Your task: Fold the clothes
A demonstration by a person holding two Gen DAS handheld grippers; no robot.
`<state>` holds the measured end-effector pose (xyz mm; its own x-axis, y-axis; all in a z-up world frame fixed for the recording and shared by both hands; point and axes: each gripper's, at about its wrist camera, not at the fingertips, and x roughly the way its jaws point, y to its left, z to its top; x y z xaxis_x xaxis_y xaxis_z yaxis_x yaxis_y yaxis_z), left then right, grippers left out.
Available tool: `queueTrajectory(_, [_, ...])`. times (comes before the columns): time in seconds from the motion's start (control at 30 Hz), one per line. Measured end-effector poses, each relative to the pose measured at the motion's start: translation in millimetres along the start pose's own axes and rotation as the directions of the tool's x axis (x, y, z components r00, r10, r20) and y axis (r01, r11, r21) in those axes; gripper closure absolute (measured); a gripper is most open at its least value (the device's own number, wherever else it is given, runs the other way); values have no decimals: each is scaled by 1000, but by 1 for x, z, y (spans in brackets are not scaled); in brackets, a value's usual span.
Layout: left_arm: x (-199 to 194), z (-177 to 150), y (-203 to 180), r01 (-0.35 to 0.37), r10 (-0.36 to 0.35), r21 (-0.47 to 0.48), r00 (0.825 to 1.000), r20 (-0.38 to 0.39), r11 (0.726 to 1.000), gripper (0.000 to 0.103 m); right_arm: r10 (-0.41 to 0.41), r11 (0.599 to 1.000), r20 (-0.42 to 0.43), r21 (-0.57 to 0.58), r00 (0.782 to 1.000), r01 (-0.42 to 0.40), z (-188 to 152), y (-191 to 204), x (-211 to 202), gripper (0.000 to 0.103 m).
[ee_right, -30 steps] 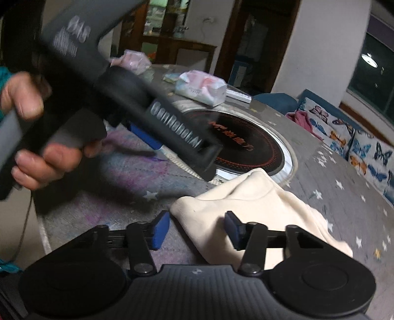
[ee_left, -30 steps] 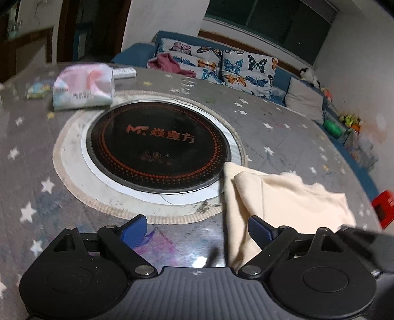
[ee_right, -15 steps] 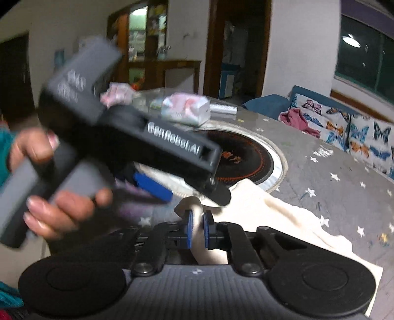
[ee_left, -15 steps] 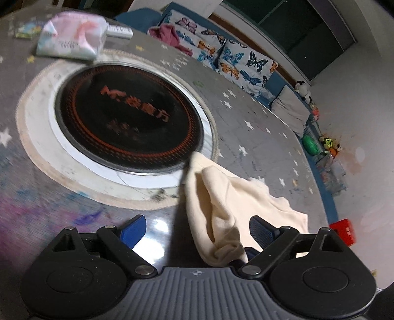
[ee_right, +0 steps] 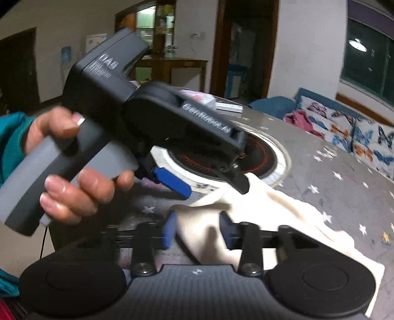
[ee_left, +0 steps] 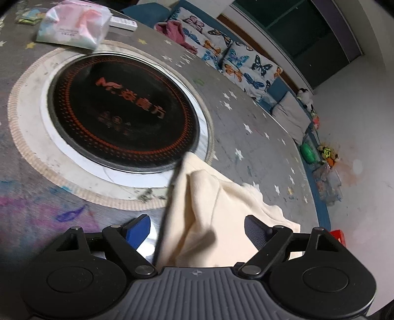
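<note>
My right gripper (ee_right: 197,231) fingers half-open around cream garment (ee_right: 283,206) (bunched, blurry), left gripper (ee_left: 197,230) released; weak pinch w/ thick folds could slip off surface (ee_left: 246,118) edge.

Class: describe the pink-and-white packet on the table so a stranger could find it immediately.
Start at the black round hob set into the star-patterned table. Just beyond its far rim lies the soft plastic packet, pink and white; the white remote control beside it is slim and hard.

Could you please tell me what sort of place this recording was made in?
Most likely a home living room: a round table with a built-in hotpot cooker, a sofa with butterfly cushions, and toys on the floor.
</note>
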<state>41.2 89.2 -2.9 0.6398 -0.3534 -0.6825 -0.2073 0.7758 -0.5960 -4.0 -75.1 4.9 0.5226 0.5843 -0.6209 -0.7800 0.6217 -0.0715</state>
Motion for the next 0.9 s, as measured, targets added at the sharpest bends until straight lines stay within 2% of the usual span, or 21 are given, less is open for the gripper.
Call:
queueTrajectory(0.17, [-2,2,7,10,-10,-25,1000,3,1000,16,-31,993,-33,-118,999,27,-4,20,19,65])
queueTrajectory(0.27, [-1,3,9,24,-24,-43,1000,3,999,14,-89,980,-47,-183,995,79,-9,28,30,72])
queueTrajectory(0.33, [0,4,10,34,-33,-56,999,3,998,12,-92,982,-38,-170,995,84,-8,26,29,86])
queueTrajectory(0.37, [0,4,10,39,-38,-63,999,3,997,11,-81,986,-31,-146,996,76,-6,22,27,89])
queueTrajectory(0.47, [4,5,11,70,-71,-95,997,-8,993,11,-40,999,4,-25,999,40,1,3,14,91])
queueTrajectory(0.6, [16,4,6,124,-130,-130,991,-42,984,15,-6,994,66,112,998,-1,8,-18,-8,94])
queueTrajectory(0.67, [23,2,2,147,-156,-131,986,-55,980,25,7,989,81,144,997,-19,8,-22,-16,95])
queueTrajectory(0.73, [31,0,2,162,-174,-148,982,-72,976,50,23,988,80,149,997,-35,4,-20,-18,95])
queueTrajectory(0.83, [39,-4,7,160,-177,-172,980,-87,972,78,37,991,57,125,998,-44,-6,-15,-18,93])
queueTrajectory(0.9, [40,-5,10,157,-172,-167,982,-83,973,82,39,987,63,151,997,-49,-11,-19,-22,91])
